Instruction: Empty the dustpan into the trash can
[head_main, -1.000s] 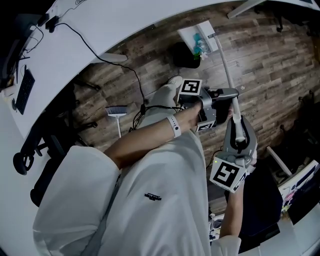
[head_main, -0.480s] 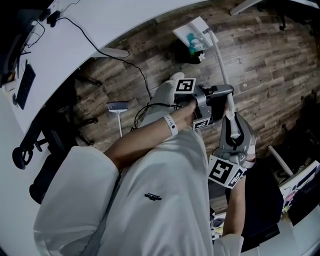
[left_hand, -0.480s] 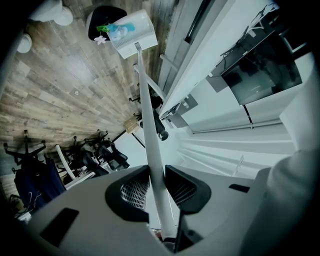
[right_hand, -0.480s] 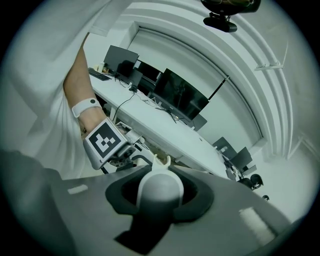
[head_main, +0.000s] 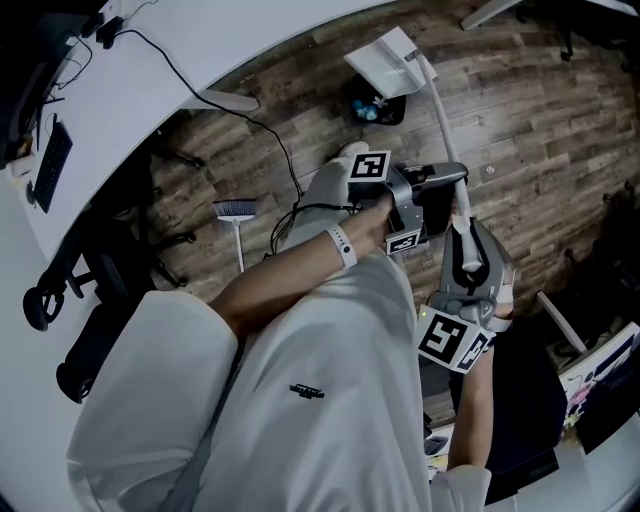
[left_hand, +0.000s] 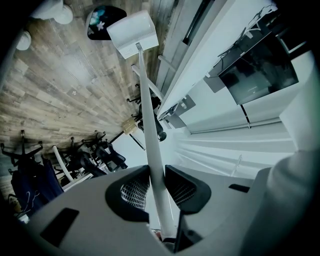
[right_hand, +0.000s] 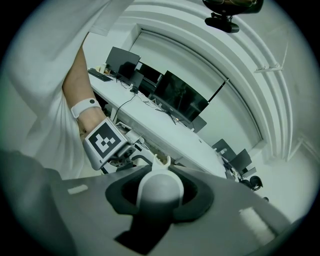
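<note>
Left forearm crosses the body, left gripper (left_hand: 156, 181) clamped on the white handle (left_hand: 145, 100). Right gripper (right_hand: 160, 192) grips its rounded end. The dustpan (head_main: 383, 58) hangs tipped, just above the trash can (head_main: 378, 108).

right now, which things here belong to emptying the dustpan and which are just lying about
In the job: dustpan, its handle, trash can, left tool and right tool, both shut on the handle.
Lying about: brush, keyboard, office chair.
</note>
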